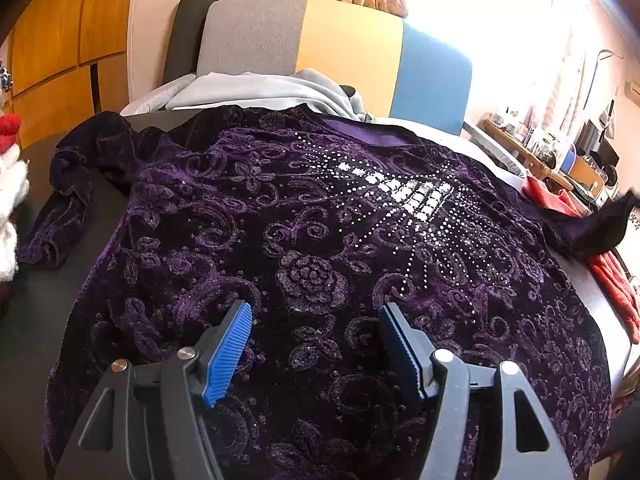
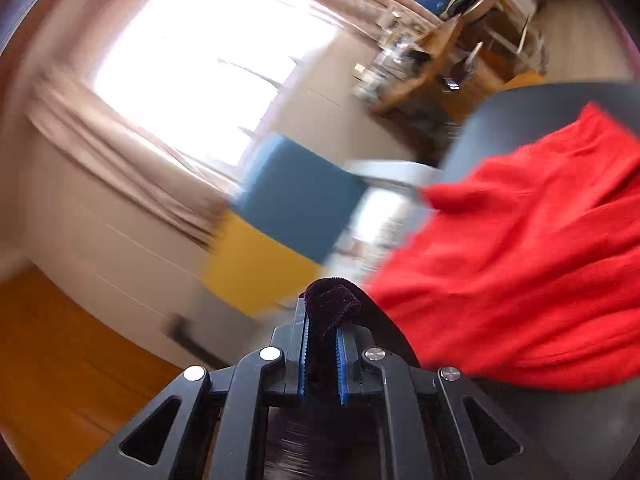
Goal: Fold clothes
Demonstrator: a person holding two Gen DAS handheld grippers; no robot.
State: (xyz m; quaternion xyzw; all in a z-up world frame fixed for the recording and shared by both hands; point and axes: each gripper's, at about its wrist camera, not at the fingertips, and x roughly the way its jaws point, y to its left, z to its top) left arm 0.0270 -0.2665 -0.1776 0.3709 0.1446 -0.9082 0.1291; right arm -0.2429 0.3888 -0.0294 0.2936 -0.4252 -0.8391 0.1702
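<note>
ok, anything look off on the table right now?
Left sleeve of the purple velvet top is bunched and twisted, not flat. Red garment lies crumpled under the top's right edge. Otherwise nothing odd.

My left wrist view looks down past its fingers (image 1: 244, 352) at the purple top (image 1: 320, 240), close. My right view is rolled, blurred, facing level beyond its fingers (image 2: 340, 360). Both share the headboard (image 1: 432, 80) and red cloth (image 2: 520, 260).
</note>
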